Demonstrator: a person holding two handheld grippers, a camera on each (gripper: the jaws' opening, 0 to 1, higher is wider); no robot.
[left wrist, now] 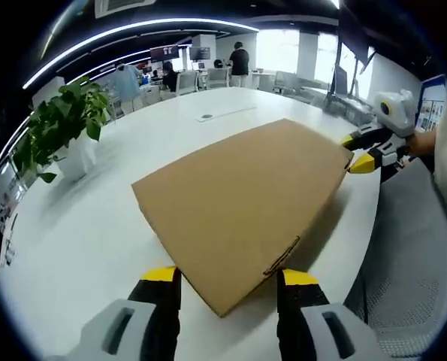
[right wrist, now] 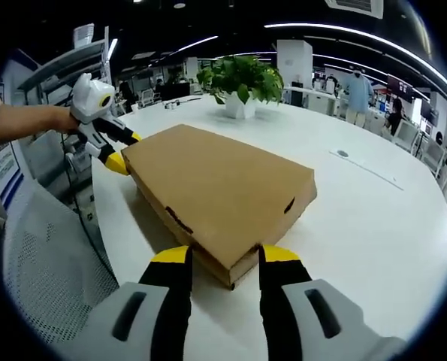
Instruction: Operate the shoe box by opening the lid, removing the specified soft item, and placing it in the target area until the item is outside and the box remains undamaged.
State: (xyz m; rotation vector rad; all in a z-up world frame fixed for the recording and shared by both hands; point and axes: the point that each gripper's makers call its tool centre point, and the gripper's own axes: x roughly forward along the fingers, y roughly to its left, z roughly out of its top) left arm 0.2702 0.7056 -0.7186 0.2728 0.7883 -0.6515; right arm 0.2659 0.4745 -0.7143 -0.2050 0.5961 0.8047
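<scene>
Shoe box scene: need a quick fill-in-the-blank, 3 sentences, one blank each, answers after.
1. The shoe box lies on the white table with its lid ____.
2. The left gripper and right gripper straddle opposite ____ of the box.
3. A potted ____ stands on the table beyond the box.

Missing words: closed; corners; plant

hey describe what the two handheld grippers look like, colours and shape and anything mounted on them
Both match. The left gripper has light grey bodies with slotted openings, and black jaws capped in yellow. The right gripper is built the same way. Seen from across the box, the right gripper carries a white housing, and its black, yellow-tipped jaws look slim and tapered.
</scene>
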